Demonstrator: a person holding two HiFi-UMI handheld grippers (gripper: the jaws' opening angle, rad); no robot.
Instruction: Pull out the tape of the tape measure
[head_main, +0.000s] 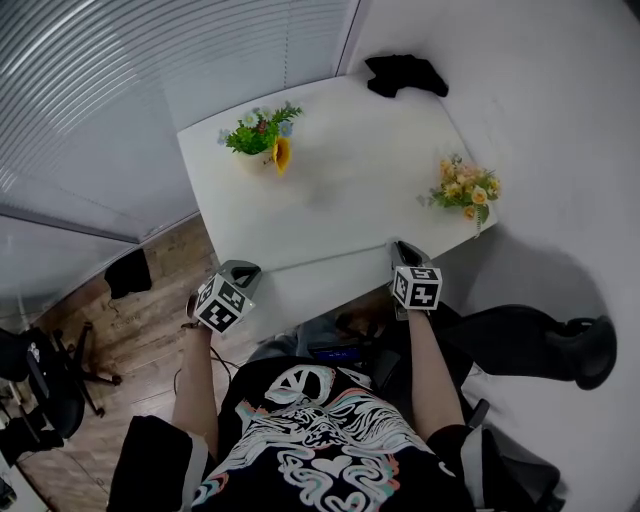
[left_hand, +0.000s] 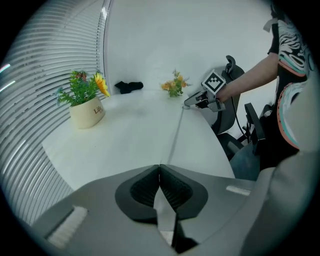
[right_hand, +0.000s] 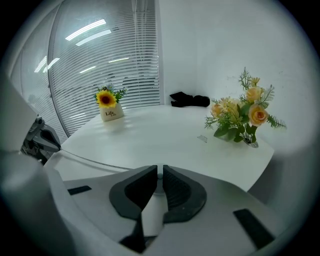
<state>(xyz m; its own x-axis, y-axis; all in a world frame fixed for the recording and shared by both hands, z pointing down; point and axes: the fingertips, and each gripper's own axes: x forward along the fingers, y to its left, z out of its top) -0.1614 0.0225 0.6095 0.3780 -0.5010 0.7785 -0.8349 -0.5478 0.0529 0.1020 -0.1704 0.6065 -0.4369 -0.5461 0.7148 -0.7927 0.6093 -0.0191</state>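
- head view: a person holds the left gripper (head_main: 248, 268) and the right gripper (head_main: 402, 248) at the near edge of a white table (head_main: 340, 200), well apart from each other.
- the tape (head_main: 327, 262) runs as a thin pale line between the two grippers, just above the table edge.
- left gripper view: the jaws are pressed together on the tape's end, and the strip leads away towards the other gripper.
- right gripper view: the jaws are closed to a narrow slit on a pale thing, the tape measure (right_hand: 159, 186), where the tape line ends; its shape is hard to make out.
- further back on the table stand a sunflower pot (head_main: 262, 140) and a bunch of flowers (head_main: 465, 190); a black cloth (head_main: 405, 75) lies at the far corner.
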